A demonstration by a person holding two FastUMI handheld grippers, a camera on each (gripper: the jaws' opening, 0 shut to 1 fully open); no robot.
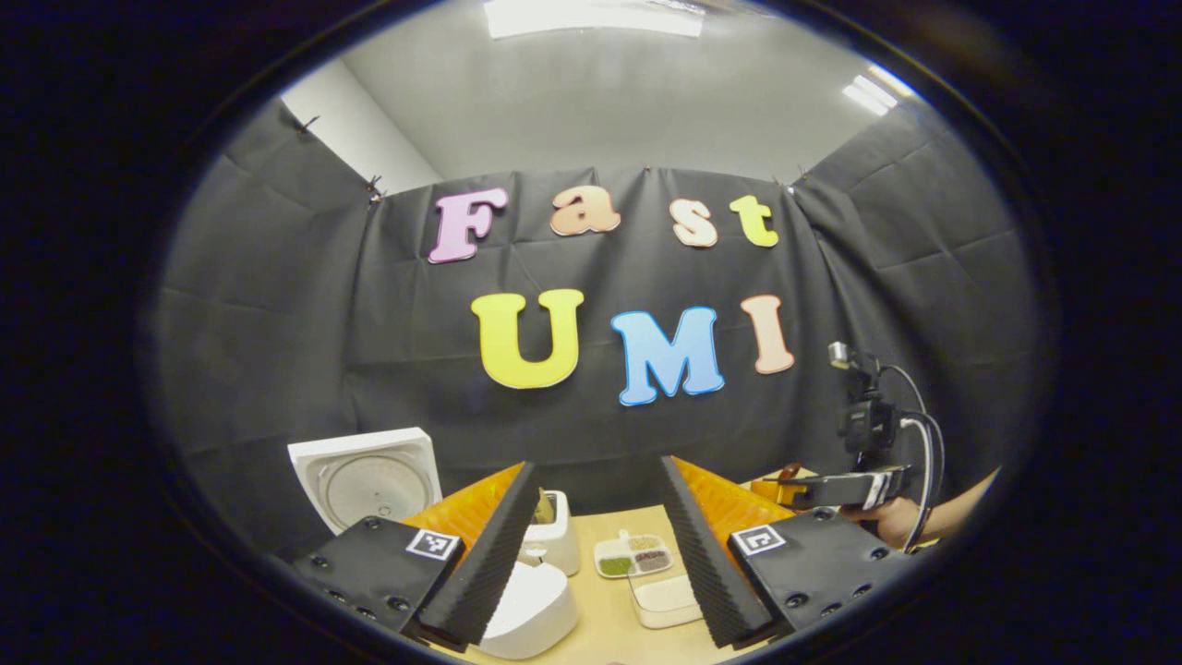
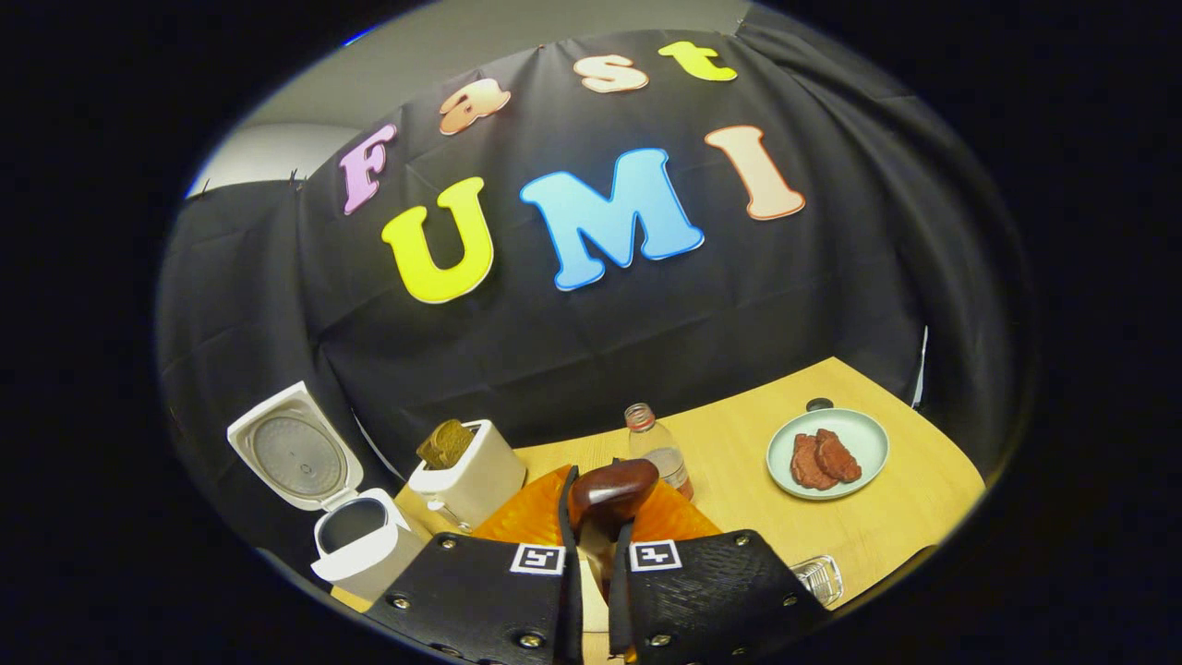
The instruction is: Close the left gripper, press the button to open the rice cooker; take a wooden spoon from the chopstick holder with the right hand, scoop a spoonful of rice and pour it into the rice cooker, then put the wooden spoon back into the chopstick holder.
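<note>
One wooden spoon (image 2: 611, 494) clamped in the right gripper (image 2: 591, 563); left gripper (image 1: 591, 545) gapes
Rice could spill short of the open rice cooker (image 2: 355, 531), lower left of frame

The left hand-held gripper (image 1: 596, 540) sat at the bottom of its view, fingers spread wide apart. The right hand-held gripper (image 2: 592, 554) had its fingers nearly together, clamped on a wooden spoon (image 2: 609, 491); a hand (image 1: 894, 522) held it at lower right of the left gripper view.

A staged recording booth: black cloth walls (image 2: 831, 305) around a kitchen tabletop (image 2: 886, 517).

Bright overhead light, fisheye-warped edges
</note>
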